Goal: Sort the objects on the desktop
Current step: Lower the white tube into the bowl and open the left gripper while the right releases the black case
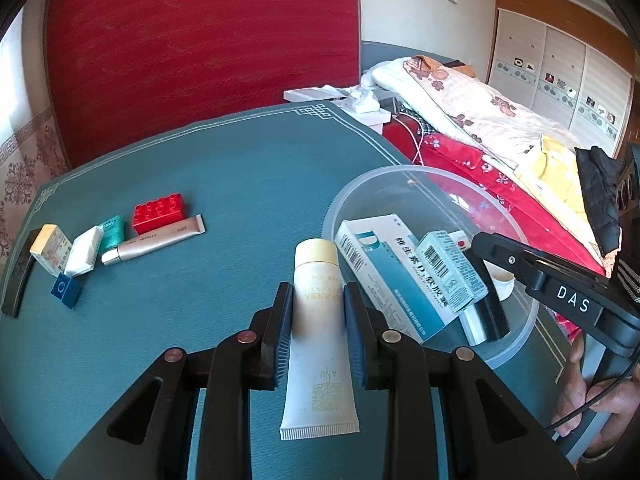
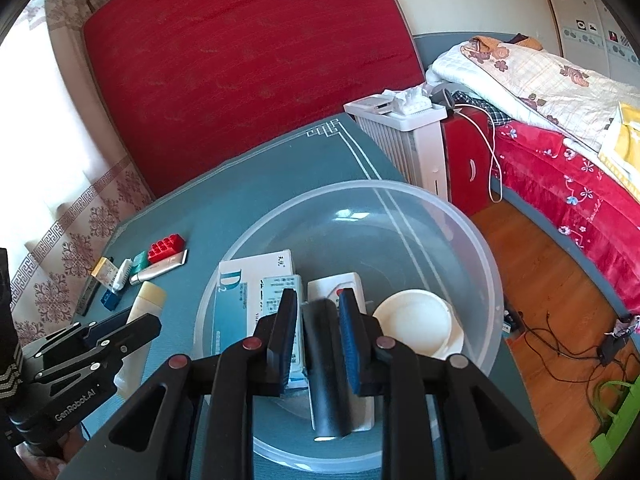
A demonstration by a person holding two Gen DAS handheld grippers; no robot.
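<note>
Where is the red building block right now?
In the left wrist view the red building block sits on the teal table, far left, touching the beige tube, beside the small teal box.

Basin (image 2: 472, 240) clear glossy plastic; table cover (image 1: 240, 168) matt teal; tube (image 1: 320, 320) smooth plastic.

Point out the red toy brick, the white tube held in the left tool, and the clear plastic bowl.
red toy brick (image 1: 159, 213): left wrist view, its studded top.
white tube (image 1: 318, 320): left wrist view, mid-body between the fingers.
clear plastic bowl (image 2: 452, 208): right wrist view, far rim.
</note>
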